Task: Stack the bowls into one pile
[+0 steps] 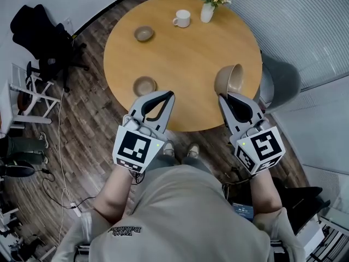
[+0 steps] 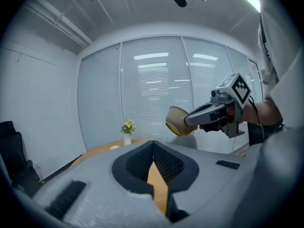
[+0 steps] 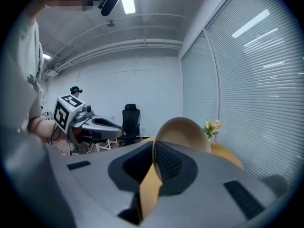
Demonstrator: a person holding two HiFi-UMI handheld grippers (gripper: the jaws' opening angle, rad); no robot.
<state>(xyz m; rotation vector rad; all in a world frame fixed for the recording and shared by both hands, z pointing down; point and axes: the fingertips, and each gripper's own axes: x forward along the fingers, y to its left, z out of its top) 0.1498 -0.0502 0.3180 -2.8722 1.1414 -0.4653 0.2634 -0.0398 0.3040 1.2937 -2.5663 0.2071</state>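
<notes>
Right hand-held gripper (image 1: 224,99): clamped on the rim of the tan bowl (image 1: 231,78), which is tilted on its side over the bench (image 1: 191,59) edge. Left hand-held gripper (image 1: 169,96): jaws together, empty. Near bowl (image 1: 145,84) and far bowl (image 1: 144,34): on the bench, apart.

We find the middle of the round table (image 1: 191,59) bare, an open lane from its near edge to its far side. On the left, the near bowl (image 1: 144,84) sits by the edge just ahead of the left gripper (image 1: 169,95), and the far bowl (image 1: 144,34) lies farther back. A mug (image 1: 182,18) and a vase of flowers (image 1: 208,9) crowd the far edge. At the right edge the right gripper (image 1: 222,97) clamps the tilted bowl (image 1: 229,79), with a grey chair (image 1: 281,81) just beyond.
</notes>
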